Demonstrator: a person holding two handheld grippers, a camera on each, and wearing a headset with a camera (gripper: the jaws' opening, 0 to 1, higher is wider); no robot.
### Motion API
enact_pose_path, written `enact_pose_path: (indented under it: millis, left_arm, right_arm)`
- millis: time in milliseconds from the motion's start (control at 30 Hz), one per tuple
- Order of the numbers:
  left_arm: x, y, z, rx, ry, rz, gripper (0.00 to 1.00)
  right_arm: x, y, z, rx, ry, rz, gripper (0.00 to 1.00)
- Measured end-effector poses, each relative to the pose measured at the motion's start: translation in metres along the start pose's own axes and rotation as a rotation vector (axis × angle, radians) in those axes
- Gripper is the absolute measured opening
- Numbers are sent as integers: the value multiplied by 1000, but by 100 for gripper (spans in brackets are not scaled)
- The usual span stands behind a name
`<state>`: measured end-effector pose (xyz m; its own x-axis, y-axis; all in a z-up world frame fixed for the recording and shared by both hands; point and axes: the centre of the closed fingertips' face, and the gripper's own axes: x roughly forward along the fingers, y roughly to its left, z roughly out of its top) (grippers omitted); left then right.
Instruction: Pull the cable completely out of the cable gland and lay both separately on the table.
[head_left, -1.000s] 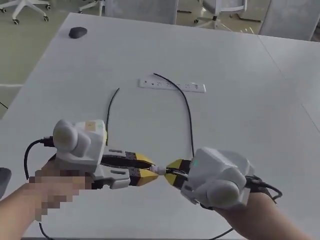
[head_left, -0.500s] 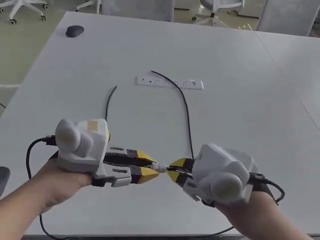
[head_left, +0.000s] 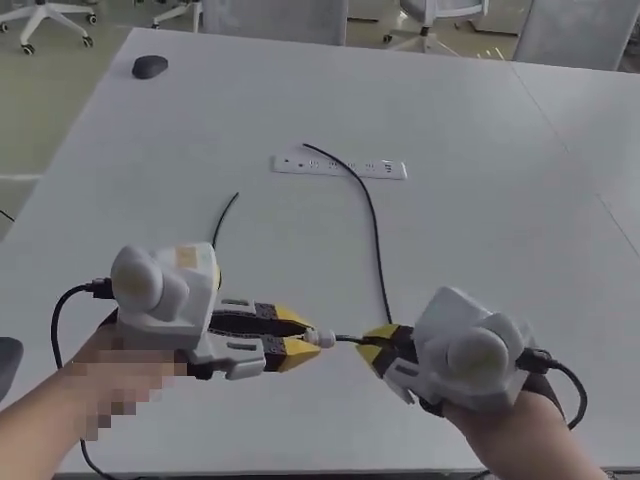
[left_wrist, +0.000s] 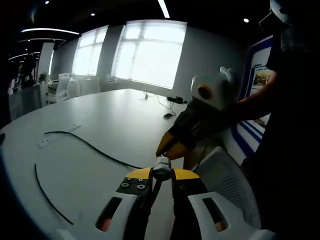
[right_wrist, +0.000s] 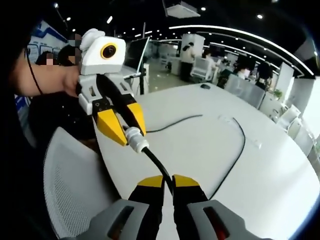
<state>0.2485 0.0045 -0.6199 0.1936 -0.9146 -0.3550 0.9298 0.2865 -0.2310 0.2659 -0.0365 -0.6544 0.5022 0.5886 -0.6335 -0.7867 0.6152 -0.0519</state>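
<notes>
My left gripper (head_left: 308, 342) is shut on a white cable gland (head_left: 322, 339), which sits between its yellow-tipped jaws (left_wrist: 161, 166). A black cable (head_left: 380, 255) comes out of the gland, and my right gripper (head_left: 365, 346) is shut on it a short way to the right. A bare stretch of cable (right_wrist: 156, 163) spans the gap between gland (right_wrist: 136, 138) and right gripper (right_wrist: 167, 181). Past the right gripper the cable curves away over the table (head_left: 480, 180) and ends across a power strip (head_left: 340, 166). Both grippers hover above the table's near edge.
A second, short black cable (head_left: 226, 214) lies loose on the table left of centre. A dark mouse (head_left: 150, 66) rests at the far left corner. Office chairs (head_left: 430, 12) stand beyond the far edge, and a white mesh chair (right_wrist: 70, 185) is below the grippers.
My right gripper has moved right, away from the left one, and more black cable now shows between the gland and the right jaws. The left gripper has stayed nearly in place.
</notes>
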Motion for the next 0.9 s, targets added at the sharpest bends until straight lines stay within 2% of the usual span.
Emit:
enact_pose_path:
  millis: [267,367,467,533,633,800,900]
  left_arm:
    - [2,2,-2,1,6,13,15]
    - [0,5,-5,-12,11,24,15]
    - [-2,3,-4,-16,0,22,15]
    - [-2,3,-4,-12,2,29,15]
    - [-2,5,-4,-20,-6,40,15]
    - [-1,2,-5,-14,-3,41,15]
    - [0,1,-5,-14,-5,42,15]
  right_arm:
    - [2,0,-4,76,0,-11,0]
    - [2,-4,-10,87,8,-23,0]
    - [1,-6,-14,143,8,-28,0]
    - [2,-10,-18,149,14,-43,0]
    - [4,-16,-26,211,20,-74,0]
    - [5,-22,-38,263,39,-115,0]
    - [4,-30,-50,364,53,-160,0]
